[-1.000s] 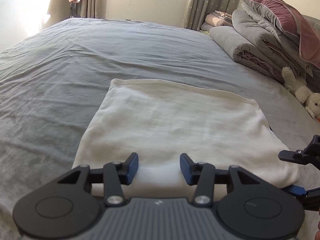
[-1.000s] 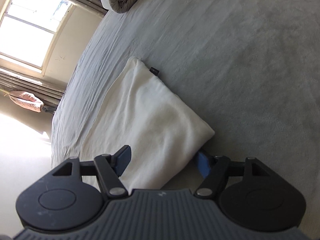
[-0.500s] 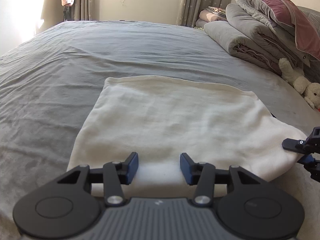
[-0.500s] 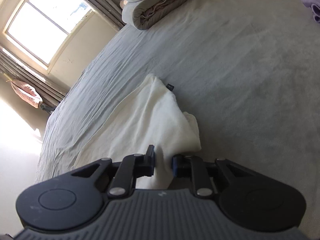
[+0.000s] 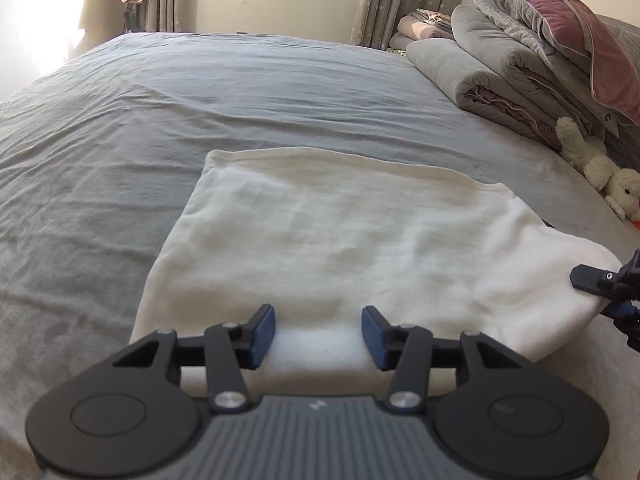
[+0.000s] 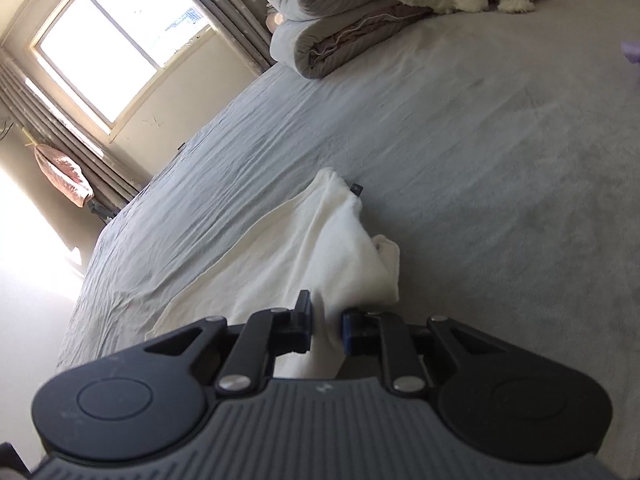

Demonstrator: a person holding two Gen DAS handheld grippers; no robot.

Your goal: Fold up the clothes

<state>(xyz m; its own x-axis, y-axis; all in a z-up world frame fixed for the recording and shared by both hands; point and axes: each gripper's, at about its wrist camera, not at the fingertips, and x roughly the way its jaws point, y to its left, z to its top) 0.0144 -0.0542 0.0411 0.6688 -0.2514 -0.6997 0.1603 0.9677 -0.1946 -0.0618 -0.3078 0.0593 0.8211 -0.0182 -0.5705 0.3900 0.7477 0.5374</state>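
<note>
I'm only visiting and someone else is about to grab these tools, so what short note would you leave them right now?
Right hand-held gripper: shut on the near right corner of the white cloth, lifting it slightly.
Left hand-held gripper: open, over the cloth's near edge, gripping nothing.
The cloth lies mostly flat on the grey bed.
Done: one corner gripped.
Left: grip the near edge with the left, then probably fold the cloth over.
</note>
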